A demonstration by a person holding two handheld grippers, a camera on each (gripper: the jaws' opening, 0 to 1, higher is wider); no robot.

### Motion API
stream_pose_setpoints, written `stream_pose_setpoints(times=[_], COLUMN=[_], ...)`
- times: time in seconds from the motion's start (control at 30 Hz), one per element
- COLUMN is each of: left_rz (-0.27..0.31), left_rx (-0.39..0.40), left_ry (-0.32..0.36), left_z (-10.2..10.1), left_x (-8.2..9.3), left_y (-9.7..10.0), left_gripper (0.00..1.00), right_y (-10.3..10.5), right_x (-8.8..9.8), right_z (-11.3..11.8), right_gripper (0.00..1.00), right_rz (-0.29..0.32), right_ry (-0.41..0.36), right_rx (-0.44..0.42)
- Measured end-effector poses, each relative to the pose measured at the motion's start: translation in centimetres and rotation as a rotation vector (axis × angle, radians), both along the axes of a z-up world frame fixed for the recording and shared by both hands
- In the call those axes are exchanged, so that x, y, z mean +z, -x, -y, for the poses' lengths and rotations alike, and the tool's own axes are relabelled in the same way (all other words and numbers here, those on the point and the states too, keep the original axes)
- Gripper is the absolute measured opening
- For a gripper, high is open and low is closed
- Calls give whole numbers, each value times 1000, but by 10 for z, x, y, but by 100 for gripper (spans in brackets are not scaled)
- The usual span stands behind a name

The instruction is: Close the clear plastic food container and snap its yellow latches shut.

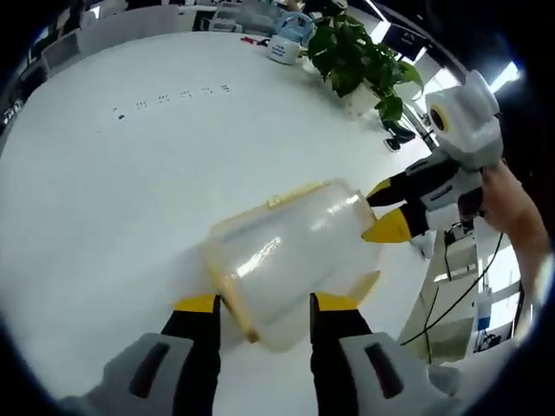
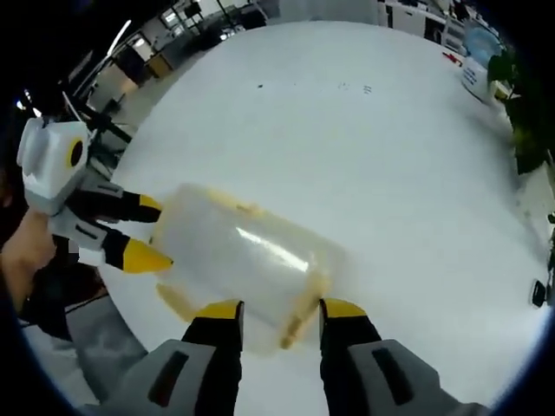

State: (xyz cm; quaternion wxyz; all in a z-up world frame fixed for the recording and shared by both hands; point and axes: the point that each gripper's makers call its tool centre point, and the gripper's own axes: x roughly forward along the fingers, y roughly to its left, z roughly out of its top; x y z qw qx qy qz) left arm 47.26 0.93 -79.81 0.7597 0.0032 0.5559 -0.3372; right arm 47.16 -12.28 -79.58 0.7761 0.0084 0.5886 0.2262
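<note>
The clear plastic food container [image 1: 290, 260] lies on its side on the white table [image 1: 104, 199], held between the two grippers at opposite ends. The left gripper [image 1: 264, 303] has its yellow-tipped jaws spread wide around the lidded end, and the right gripper [image 2: 279, 309] likewise straddles the other end. A potted plant [image 1: 355, 56] stands near the table's far edge.

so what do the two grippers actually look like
Both match: the left gripper and the right gripper each have two black fingers capped with yellow tips, rising from light grey housings with dark slots. Seen from the left gripper view, the right one has a white body on top, and a bare hand holds it.
</note>
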Motion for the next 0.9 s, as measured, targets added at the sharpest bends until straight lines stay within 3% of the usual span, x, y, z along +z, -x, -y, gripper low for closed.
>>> stream_pose_setpoints(times=[0.03, 0.1, 0.23, 0.3, 0.37, 0.9], left_rz=[8, 17, -2, -39, -21, -21], left_rx=[-13, -19, -10, 31, -2, -3], left_ry=[-6, -11, 5, 37, 26, 36], left_z=[0, 1, 2, 4, 5, 2], left_x=[1, 2, 0, -4, -3, -2], left_y=[0, 0, -1, 1, 2, 2], left_gripper=[39, 38, 35, 34, 34, 36], right_y=[5, 2, 1, 0, -1, -1], right_x=[-1, -4, -5, -5, -5, -1], right_z=[-1, 0, -2, -1, -1, -3], right_gripper=[33, 33, 33, 33, 33, 35], right_rz=[-21, -1, -5, -9, -14, -6], right_ry=[-7, 5, 17, 22, 17, 38], right_rx=[7, 5, 8, 4, 12, 11])
